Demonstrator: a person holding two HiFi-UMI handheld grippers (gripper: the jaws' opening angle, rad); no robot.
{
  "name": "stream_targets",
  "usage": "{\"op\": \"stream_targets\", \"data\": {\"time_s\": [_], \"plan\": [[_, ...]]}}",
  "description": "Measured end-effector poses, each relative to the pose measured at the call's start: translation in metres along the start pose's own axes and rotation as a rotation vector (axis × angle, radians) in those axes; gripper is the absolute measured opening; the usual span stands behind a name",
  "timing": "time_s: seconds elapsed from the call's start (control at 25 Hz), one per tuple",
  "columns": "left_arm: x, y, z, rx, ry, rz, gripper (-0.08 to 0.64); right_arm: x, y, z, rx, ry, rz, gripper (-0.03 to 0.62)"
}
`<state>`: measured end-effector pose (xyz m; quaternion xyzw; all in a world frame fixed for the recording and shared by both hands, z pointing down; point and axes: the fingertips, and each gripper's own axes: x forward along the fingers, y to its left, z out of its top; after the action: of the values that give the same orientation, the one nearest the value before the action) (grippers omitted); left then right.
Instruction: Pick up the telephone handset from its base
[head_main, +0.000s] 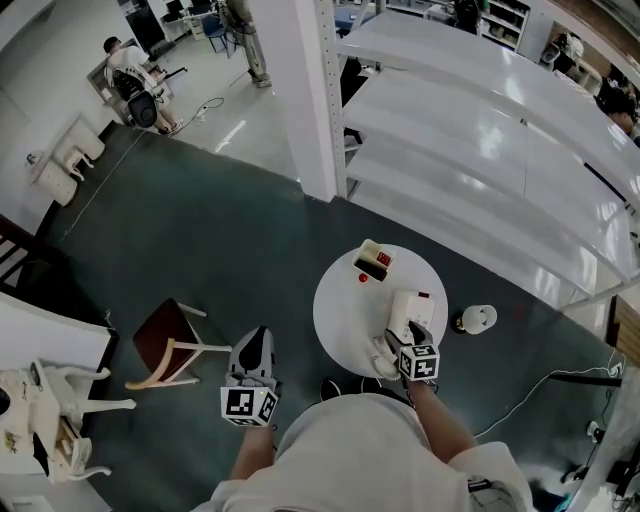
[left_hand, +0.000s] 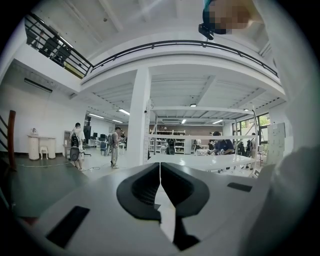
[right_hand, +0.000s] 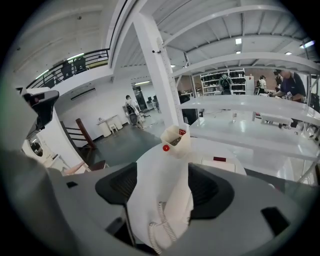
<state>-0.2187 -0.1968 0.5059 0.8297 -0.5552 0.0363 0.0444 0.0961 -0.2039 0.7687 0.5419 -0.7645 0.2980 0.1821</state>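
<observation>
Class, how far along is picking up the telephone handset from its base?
Done: the right gripper is at the round white table, jaws open astride the white corded telephone handset. In hand: nothing clamped yet. To do: close and lift the handset. The left gripper, shut and empty, hangs aside.

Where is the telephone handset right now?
The handset is at the round table's near edge, right of centre in the head view, between the open right tongs, by the telephone base.

The right gripper (head_main: 403, 338) sits over the white telephone (head_main: 409, 306) at the round table (head_main: 340, 312)'s near right edge. A small box (head_main: 373, 262) stands at its far edge. The left gripper (head_main: 257, 338) hangs beyond the left edge.
</observation>
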Motion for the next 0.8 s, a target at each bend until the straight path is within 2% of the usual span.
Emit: {"op": "stream_targets", "data": {"time_s": [0.28, 0.8], "plan": [[0.0, 0.003, 0.003, 0.001, 0.002, 0.015, 0.021, 0.013, -0.01, 0.001, 0.032, 0.022, -0.012, 0.322], [0.004, 0.001, -0.003, 0.005, 0.038, 0.027, 0.021, 0.034, -0.035, -0.021, 0.094, 0.109, -0.029, 0.314]]}}
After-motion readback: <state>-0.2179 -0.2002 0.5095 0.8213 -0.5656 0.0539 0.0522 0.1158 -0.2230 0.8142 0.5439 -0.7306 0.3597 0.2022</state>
